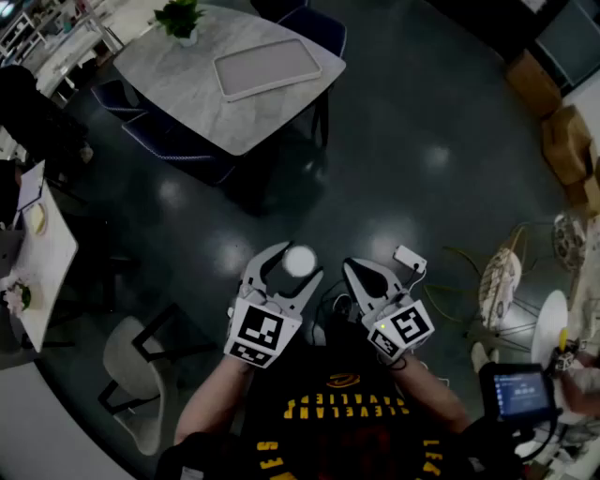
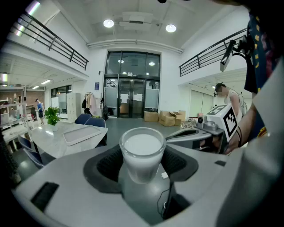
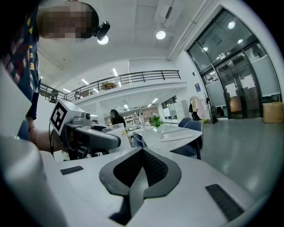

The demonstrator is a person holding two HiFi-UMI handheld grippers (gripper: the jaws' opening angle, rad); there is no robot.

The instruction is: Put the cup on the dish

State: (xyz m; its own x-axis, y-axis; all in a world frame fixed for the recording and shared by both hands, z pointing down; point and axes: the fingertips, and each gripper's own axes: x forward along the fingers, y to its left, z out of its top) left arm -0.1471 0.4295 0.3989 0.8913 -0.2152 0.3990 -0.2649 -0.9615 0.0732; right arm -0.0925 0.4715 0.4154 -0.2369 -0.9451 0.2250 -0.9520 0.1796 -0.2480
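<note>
Head view: My left claw point(image 1: 292, 263) is clamped on the cup point(image 1: 298, 261), a small white-filled tumbler carried in the air above the dark, glossy floor point(image 1: 412, 141). My right claw point(image 1: 351, 266) hangs just beside it on the right, its jaws together and empty. Far ahead, well apart from both claws, stands a pale marble table point(image 1: 178, 89) bearing a flat, rectangular white dish point(image 1: 255, 67) and a potted plant point(image 1: 178, 19) at its far edge.

Left gripper view: The cup point(image 2: 142, 150) stands upright between the dark pads of my left claw point(image 2: 143, 166), which press on its sides. To the right, my right claw point(image 2: 175, 137) points the same way, near the cup. Far off on the left lies the dish point(image 2: 82, 134) on the table point(image 2: 46, 142), with the plant point(image 2: 52, 116) beyond it.

Right gripper view: The pads of my right claw point(image 3: 141, 166) meet with nothing between them. My left claw point(image 3: 95, 137) shows on the left. Beyond, the table point(image 3: 153, 137) carries the dish point(image 3: 175, 135) and the plant point(image 3: 155, 120).
</note>
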